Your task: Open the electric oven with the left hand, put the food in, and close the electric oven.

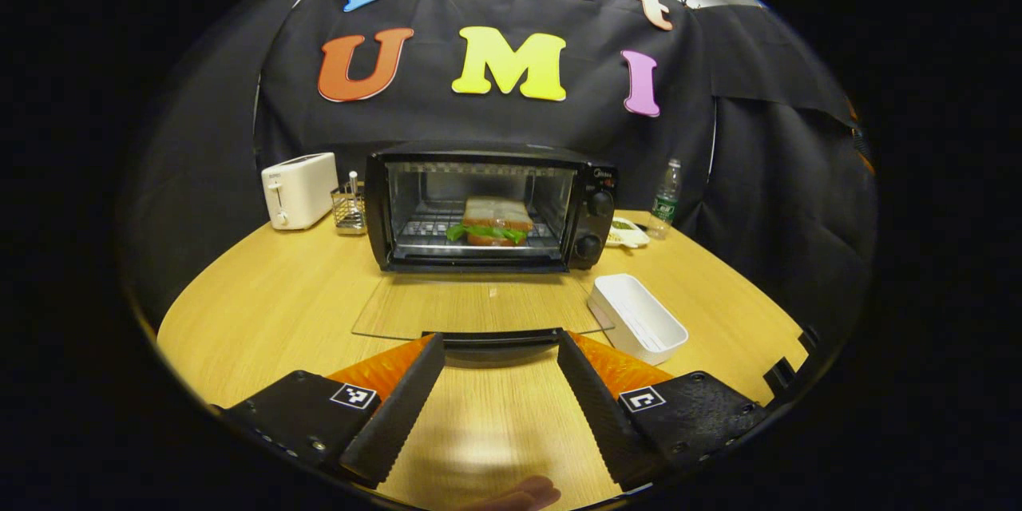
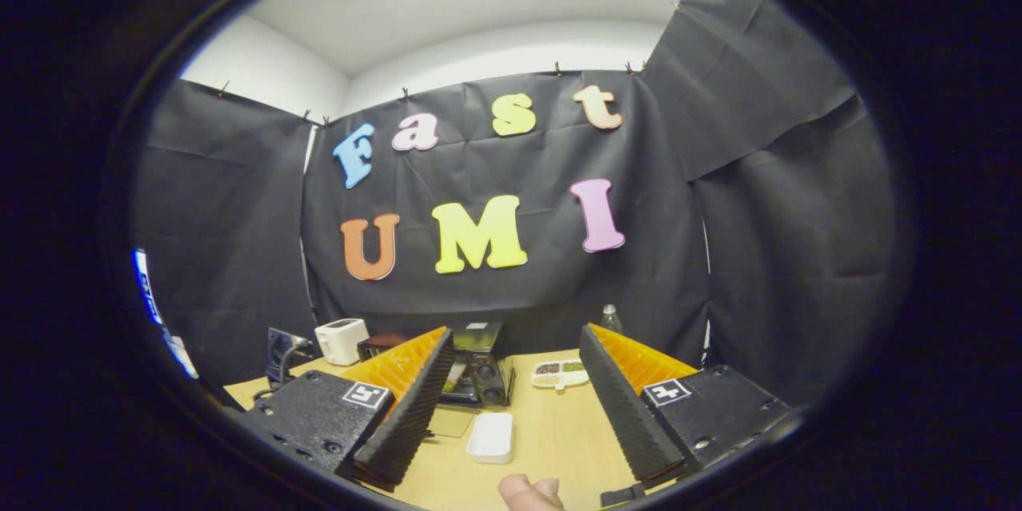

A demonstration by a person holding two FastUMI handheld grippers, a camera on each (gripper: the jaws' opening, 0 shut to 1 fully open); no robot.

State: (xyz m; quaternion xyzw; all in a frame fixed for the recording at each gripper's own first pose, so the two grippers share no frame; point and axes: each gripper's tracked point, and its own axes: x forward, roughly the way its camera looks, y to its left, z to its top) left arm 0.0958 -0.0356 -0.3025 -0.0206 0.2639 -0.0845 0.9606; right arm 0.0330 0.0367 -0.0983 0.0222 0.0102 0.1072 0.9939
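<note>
One sandwich (image 1: pixel 497 221) inside oven (image 1: pixel 489 206); door (image 1: pixel 479 307) down. Both grippers' jaws wide, empty. Risk: left gripper (image 1: pixel 499 383) slipping off door handle (image 1: pixel 499 339).

Both grippers held level with jaws spread wide.

The left gripper (image 1: pixel 499 347) points forward and slightly down, its two fingers (image 1: pixel 399 407) splayed apart with nothing pressed between them; a fingertip (image 1: pixel 523 493) of the holding hand shows at the near edge. The right gripper (image 2: pixel 515 343) is raised and tilted upward, jaws likewise parted, a thumb (image 2: pixel 527 493) visible beneath.
</note>
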